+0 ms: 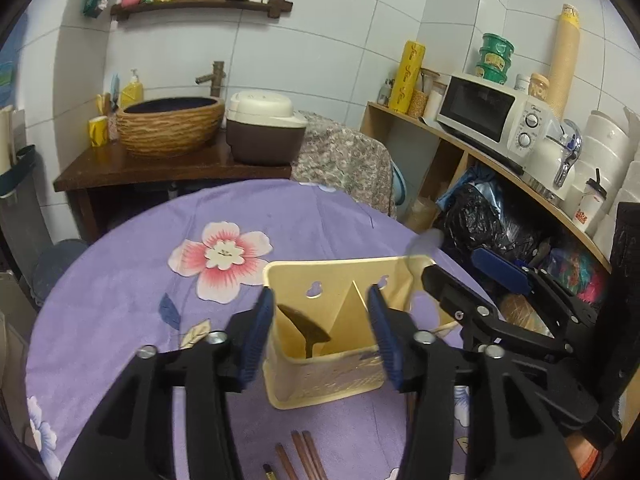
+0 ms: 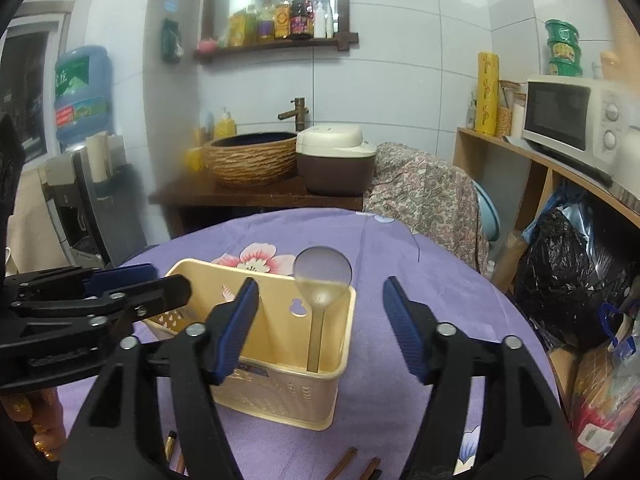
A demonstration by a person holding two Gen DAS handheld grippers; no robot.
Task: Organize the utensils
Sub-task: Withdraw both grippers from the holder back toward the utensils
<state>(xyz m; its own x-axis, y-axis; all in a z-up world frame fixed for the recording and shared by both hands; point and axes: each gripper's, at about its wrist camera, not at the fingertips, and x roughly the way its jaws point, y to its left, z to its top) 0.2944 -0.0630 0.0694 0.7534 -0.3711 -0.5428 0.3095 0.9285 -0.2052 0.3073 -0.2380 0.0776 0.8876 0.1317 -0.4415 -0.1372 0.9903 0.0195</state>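
Left tool (image 1: 320,332) and right tool (image 2: 320,320) are seen parted, nothing gripped, above the cream caddy (image 2: 280,392); a ladle (image 2: 322,280) is inside. Purple-clothed desk (image 2: 400,280), tiled kitchen.

Cramped home kitchen, white tiled walls, microwave (image 1: 494,119) on a wooden shelf, rice cooker (image 1: 264,130) beside a woven-look basin (image 1: 170,126), condiment bottles (image 2: 276,20) above, floral-clothed table (image 1: 120,280).

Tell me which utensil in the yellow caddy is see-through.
The translucent spoon, standing in the right-hand compartment of the caddy with its round bowl above the rim. The other utensil is dark and opaque, in the left-hand compartment.
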